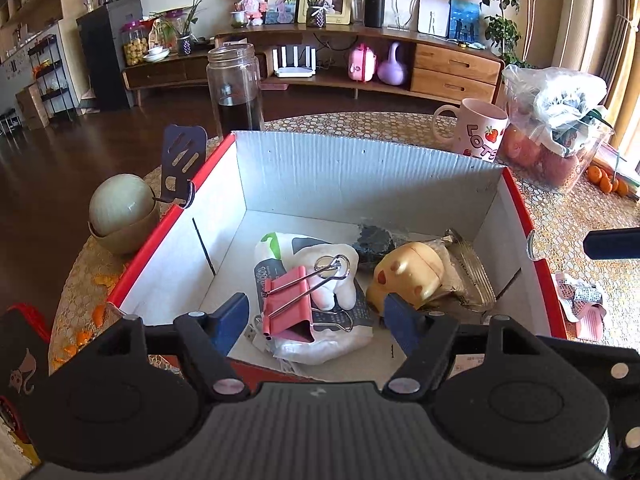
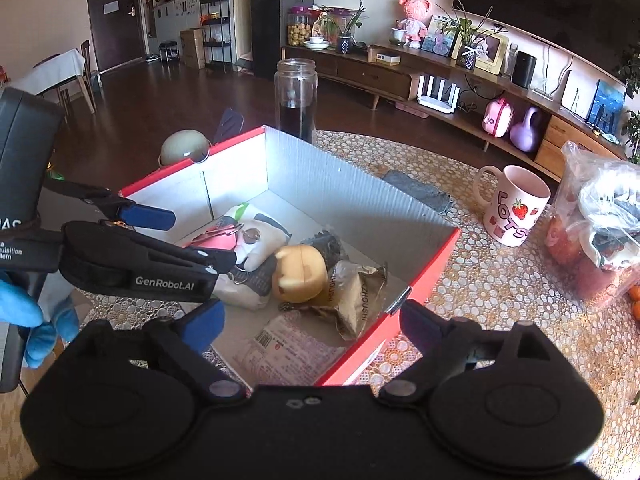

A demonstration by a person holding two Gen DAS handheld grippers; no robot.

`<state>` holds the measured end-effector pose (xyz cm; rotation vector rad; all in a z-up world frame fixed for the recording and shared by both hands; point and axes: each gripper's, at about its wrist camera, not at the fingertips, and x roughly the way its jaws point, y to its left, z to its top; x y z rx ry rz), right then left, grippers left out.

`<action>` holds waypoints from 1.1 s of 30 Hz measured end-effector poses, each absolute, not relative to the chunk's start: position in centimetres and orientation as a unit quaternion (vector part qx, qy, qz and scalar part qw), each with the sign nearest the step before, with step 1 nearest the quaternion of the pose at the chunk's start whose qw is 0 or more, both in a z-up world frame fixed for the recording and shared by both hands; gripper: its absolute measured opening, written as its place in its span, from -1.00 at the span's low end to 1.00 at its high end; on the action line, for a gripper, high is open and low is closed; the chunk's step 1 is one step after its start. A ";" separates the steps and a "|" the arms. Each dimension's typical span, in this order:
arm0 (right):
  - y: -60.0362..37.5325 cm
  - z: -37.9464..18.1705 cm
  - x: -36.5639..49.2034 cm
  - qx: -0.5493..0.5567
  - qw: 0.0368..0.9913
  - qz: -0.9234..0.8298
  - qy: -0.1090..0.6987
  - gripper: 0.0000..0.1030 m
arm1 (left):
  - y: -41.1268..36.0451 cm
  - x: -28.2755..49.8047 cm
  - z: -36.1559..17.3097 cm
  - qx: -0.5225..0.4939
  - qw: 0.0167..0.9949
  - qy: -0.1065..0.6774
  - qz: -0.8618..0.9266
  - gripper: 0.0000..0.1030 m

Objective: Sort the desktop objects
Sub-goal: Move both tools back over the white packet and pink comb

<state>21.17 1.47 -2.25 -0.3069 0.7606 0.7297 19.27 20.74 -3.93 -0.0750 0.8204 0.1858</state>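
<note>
1. Left wrist view: the left hand-held gripper [image 1: 318, 320] hangs over the near edge of the box [image 1: 360, 168], which is red outside and white inside. Its blue fingers [image 1: 230, 322] stand apart and press on nothing, so it is released.
2. Between and just beyond these fingers a pink binder clip [image 1: 286, 304] lies on a white pouch [image 1: 316, 340], inside the box. A small white soft toy [image 1: 336, 276] lies under the wire handles of the clip.
3. To the right of it, also in the box, there is a yellow round case [image 1: 408, 274], touching a crinkled snack packet [image 1: 466, 276].
4. Behind the box a glass jar [image 1: 235, 88] stands on the worktop [image 1: 580, 216], and a mug [image 1: 478, 132] with strawberries stands at the far right corner.
5. Right wrist view: the right hand-held gripper [image 2: 312, 322] is above the near corner of the box [image 2: 424, 280]. Its fingers [image 2: 202, 324] are wide apart and empty; it is released too.
6. The left hand-held gripper [image 2: 192, 236] comes in from the left side, above the pink clip [image 2: 218, 238]. A hand in a blue glove [image 2: 24, 320] holds it.
7. Here the yellow case [image 2: 300, 276] and the snack packet [image 2: 356, 300] lie in the middle of the box, and a pink printed packet [image 2: 288, 350] lies nearest to the camera.
</note>
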 end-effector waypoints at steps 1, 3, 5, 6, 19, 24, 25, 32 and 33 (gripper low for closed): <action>1.1 -2.0 21.0 -0.143 0.854 0.348 0.360 0.87 | 20.6 19.1 -3.8 -0.038 0.912 0.397 0.091 0.47; 0.3 -1.5 20.6 -0.136 0.857 0.349 0.354 0.88 | 20.4 18.8 -3.4 -0.042 0.914 0.394 0.091 0.57; -0.4 -1.1 20.2 -0.129 0.860 0.350 0.348 0.90 | 20.1 18.4 -3.0 -0.041 0.915 0.391 0.090 0.58; -0.8 -0.9 20.0 -0.124 0.862 0.350 0.346 0.91 | 19.9 18.3 -2.9 -0.041 0.915 0.390 0.089 0.59; -6.1 0.7 17.4 -0.101 0.880 0.335 0.322 0.92 | 16.9 15.8 -0.5 -0.024 0.928 0.362 0.082 0.95; -9.2 0.9 16.9 -0.102 0.891 0.310 0.314 0.92 | 15.0 15.4 0.0 -0.021 0.931 0.359 0.064 0.98; -9.8 0.9 16.8 -0.102 0.893 0.306 0.313 0.92 | 14.6 15.4 0.1 -0.019 0.931 0.359 0.061 0.98; -15.0 -0.2 16.6 -0.090 0.905 0.268 0.319 0.92 | 10.4 15.5 0.1 -0.017 0.933 0.360 0.027 0.98; -15.6 -0.5 16.5 -0.089 0.905 0.264 0.322 0.92 | 9.8 15.7 0.0 -0.016 0.932 0.362 0.022 0.98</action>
